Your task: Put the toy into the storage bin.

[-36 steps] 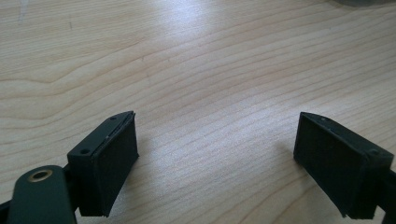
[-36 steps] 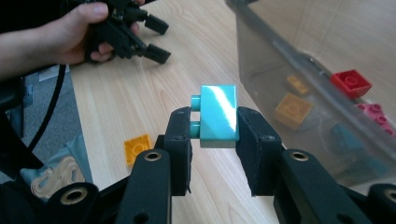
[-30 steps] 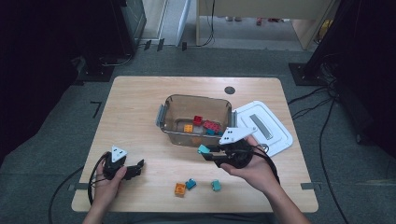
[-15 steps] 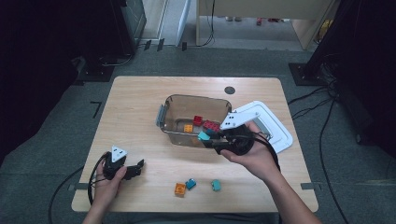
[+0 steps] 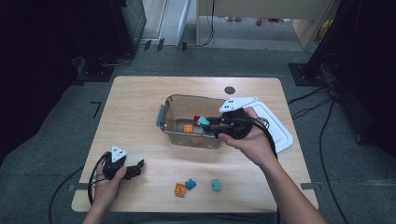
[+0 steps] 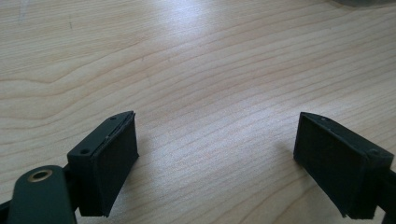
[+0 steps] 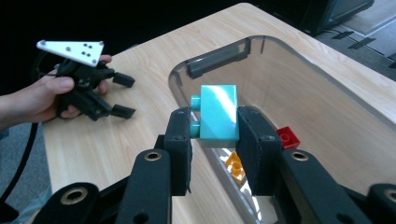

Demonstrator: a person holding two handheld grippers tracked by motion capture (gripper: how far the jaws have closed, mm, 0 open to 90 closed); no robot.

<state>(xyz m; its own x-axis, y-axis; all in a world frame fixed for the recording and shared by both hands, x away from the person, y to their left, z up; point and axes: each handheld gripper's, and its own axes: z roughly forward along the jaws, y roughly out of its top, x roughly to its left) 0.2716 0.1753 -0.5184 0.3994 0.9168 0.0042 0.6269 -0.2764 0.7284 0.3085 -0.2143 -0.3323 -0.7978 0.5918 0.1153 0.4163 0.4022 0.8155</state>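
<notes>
A teal block (image 7: 217,115) is clamped between the pads of the right gripper (image 5: 211,123) above the near rim of the bin (image 5: 163,117). If released here, it could strike the rim and drop onto the table (image 5: 135,100). The left gripper (image 5: 136,167) rests spread and empty. Blocks inside the bin are partly hidden by the gripper.

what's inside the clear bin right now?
In the clear bin: an orange brick and a red brick on the floor. The right claw, holding a teal brick, and the hand hide the bin's right part.
</notes>
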